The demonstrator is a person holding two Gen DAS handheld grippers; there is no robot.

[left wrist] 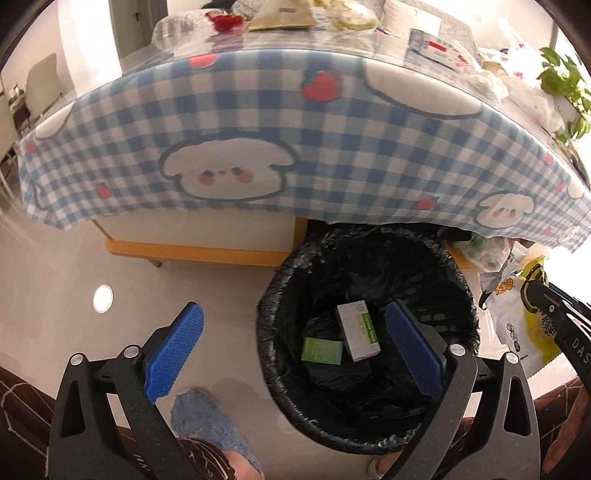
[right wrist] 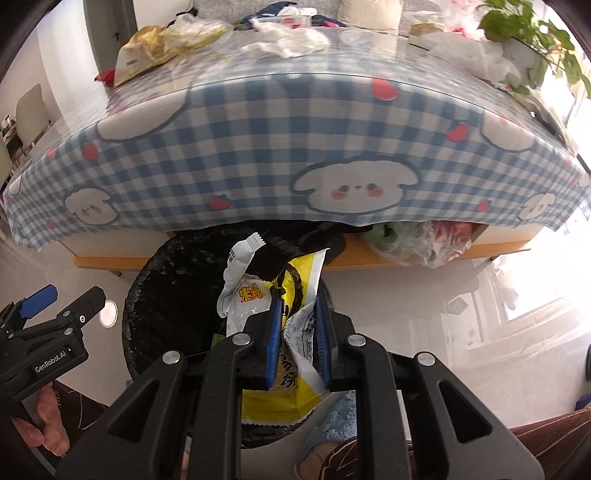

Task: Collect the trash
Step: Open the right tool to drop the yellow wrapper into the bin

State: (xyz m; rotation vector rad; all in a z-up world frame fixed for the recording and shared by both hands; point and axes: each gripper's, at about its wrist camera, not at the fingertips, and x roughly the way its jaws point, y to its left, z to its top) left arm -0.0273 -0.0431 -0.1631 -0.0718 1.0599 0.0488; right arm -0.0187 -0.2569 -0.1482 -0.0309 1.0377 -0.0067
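Nearest to us in the right wrist view, our right tongs (right wrist: 297,328) pinch a yellow and white snack wrapper (right wrist: 273,384) between their blue pads, the jaws drawn narrow on the crumpled foil. Its torn white top sticks up above the fingertips, and its yellow lower end hangs below them. We hold it over the near rim of the black-lined trash bin (right wrist: 162,291), which stands on the pale floor just in front of the table.

Our left tongs (left wrist: 291,350) are spread wide with nothing between the pads. In the left wrist view one blue pad sits over the floor to the left of the bin and the other over the bin's mouth. Down inside the bin (left wrist: 369,424) lie a white box with a green stripe (left wrist: 358,330) and a small green box (left wrist: 322,351), touching each other on the black liner. At the right edge of that view we see the wrapper again, beside the bin's rim.

A blue slipper (left wrist: 210,424) shows on the floor below the left tongs. The table wears a blue checked tablecloth (right wrist: 258,147) printed with white puppies and strawberries; on its top lie crumpled tissues (right wrist: 288,40), a yellowish bag (right wrist: 155,48) and a potted plant (right wrist: 528,26).
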